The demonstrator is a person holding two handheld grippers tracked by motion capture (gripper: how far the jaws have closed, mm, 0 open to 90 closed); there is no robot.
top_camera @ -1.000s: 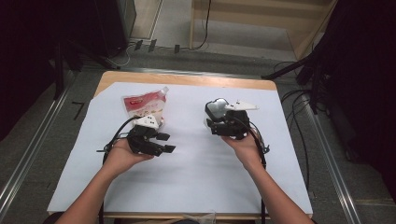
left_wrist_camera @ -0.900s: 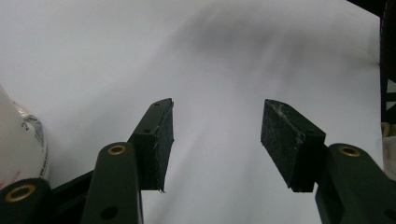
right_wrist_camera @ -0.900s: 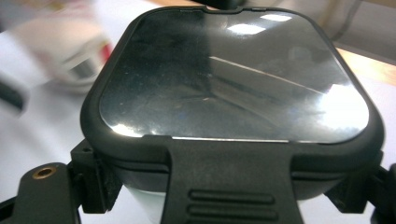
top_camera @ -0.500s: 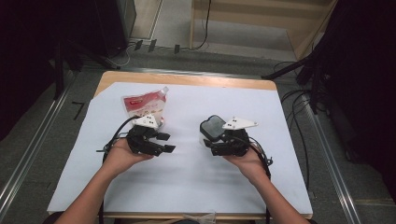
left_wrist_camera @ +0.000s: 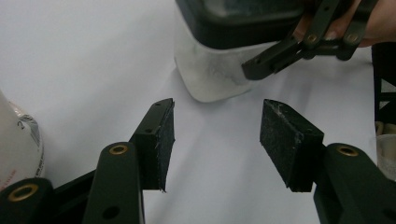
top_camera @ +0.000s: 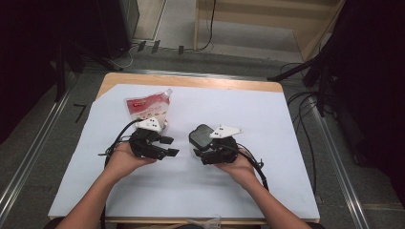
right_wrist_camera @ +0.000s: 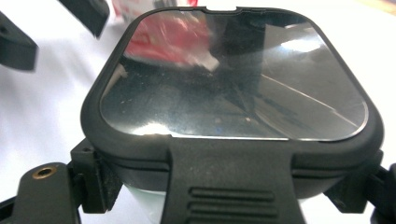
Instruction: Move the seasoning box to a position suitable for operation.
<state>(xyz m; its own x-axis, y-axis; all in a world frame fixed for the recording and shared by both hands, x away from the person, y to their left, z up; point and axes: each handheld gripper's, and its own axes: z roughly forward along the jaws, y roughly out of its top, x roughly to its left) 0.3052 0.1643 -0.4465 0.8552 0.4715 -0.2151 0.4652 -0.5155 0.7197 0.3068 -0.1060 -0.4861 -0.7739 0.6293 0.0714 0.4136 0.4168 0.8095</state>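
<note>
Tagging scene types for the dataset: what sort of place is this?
Looks like a lab or data-collection workspace, not a home. A wooden table covered with a white sheet stands on grey floor, metal rails run along both sides, and loose cables trail off nearby.

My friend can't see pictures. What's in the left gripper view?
Two black padded jaws of the left gripper stand open over white paper. Ahead, the right gripper holds a frosted container with a black lid. A pouch's edge shows at left.
</note>
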